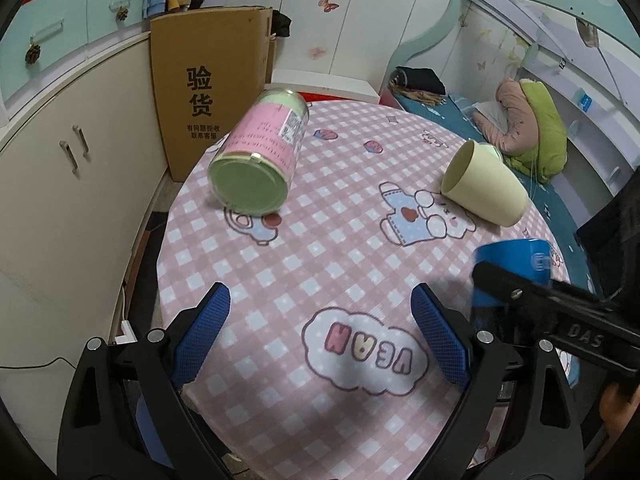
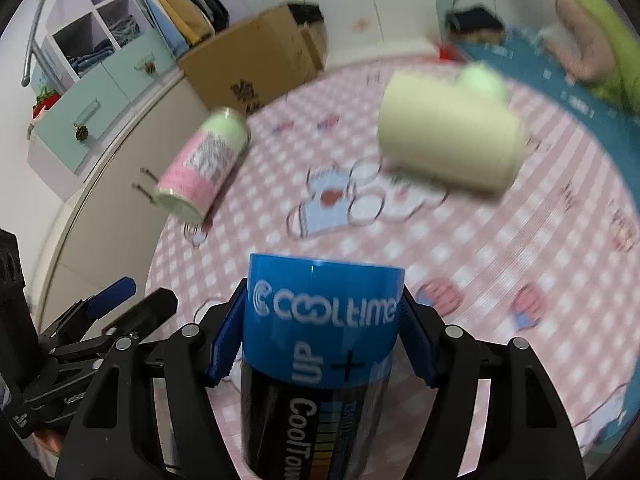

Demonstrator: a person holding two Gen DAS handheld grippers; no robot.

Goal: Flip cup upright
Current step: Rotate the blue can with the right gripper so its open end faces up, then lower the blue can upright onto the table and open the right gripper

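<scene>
Between right claw [image 2: 320, 344] pads, blue cup [image 2: 324, 312]

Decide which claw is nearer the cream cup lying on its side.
Right. The right claw, clamping the blue cup, sits nearer the cream cup; the open left claw sits farther back.

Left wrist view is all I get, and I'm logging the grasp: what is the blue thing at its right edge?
Observer: A blue cup printed COOLTIME, clamped between the right tool pads.
Operator: Is it blue all over?
Observer: No. Below the blue band the body is black, with a colour scale printed on it.
Operator: Does that camera catch my tool?
Observer: Yes, the left tool shows at the lower left of the right wrist view, off to the cup's side.
</scene>
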